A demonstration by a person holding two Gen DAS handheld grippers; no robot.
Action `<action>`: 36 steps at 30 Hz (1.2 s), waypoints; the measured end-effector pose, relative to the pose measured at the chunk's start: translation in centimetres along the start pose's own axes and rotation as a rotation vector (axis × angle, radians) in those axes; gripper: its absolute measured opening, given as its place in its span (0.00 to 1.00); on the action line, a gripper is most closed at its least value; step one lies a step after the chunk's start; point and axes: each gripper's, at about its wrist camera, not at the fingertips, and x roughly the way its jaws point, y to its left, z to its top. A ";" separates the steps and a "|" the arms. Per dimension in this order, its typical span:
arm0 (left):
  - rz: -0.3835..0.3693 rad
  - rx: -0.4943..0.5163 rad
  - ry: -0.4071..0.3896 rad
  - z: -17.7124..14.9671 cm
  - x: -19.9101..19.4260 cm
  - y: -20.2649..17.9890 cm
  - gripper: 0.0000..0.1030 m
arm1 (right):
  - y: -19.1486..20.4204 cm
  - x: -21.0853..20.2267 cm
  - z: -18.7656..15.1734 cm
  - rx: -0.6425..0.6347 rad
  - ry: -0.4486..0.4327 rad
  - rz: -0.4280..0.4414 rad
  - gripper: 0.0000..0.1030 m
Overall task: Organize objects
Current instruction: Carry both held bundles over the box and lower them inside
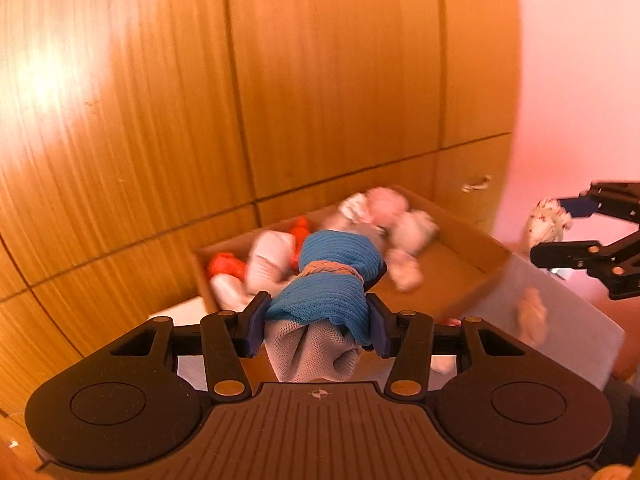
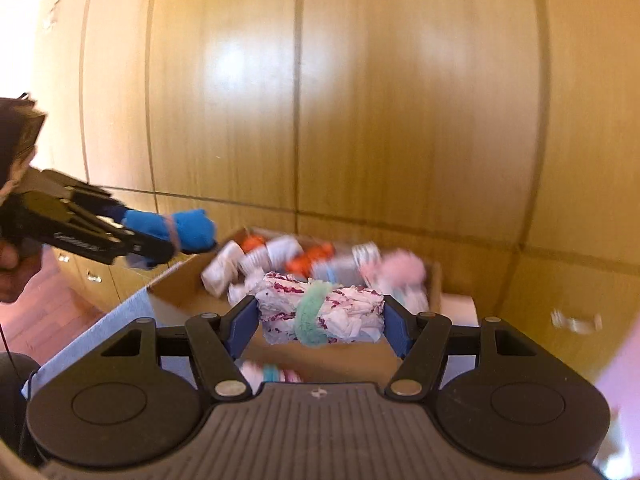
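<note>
My left gripper [image 1: 318, 326] is shut on a blue and white rolled cloth bundle [image 1: 332, 280] tied with a tan band, held in the air in front of a cardboard box [image 1: 460, 276]. My right gripper [image 2: 320, 320] is shut on a white bundle with dark red print [image 2: 348, 312], bound by a mint green scrunchie. The same box [image 2: 176, 292] lies ahead of it and holds several rolled bundles in white, orange and pink. The right gripper [image 1: 560, 228] shows at the right edge of the left wrist view, and the left gripper [image 2: 160, 236] with its blue bundle [image 2: 188, 230] at the left of the right wrist view.
Wooden cabinet panels [image 1: 320, 80] rise close behind the box. The box sits on a grey cloth-covered surface [image 1: 572, 320] where a small pink bundle [image 1: 532, 316] lies loose. Another bundle [image 2: 272, 374] lies below the right gripper. A hand [image 2: 12, 264] grips the left tool.
</note>
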 end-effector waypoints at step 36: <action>-0.081 0.188 0.327 -0.8 8.3 2.2 0.56 | 4.3 15.7 0.4 -0.094 0.419 0.230 0.60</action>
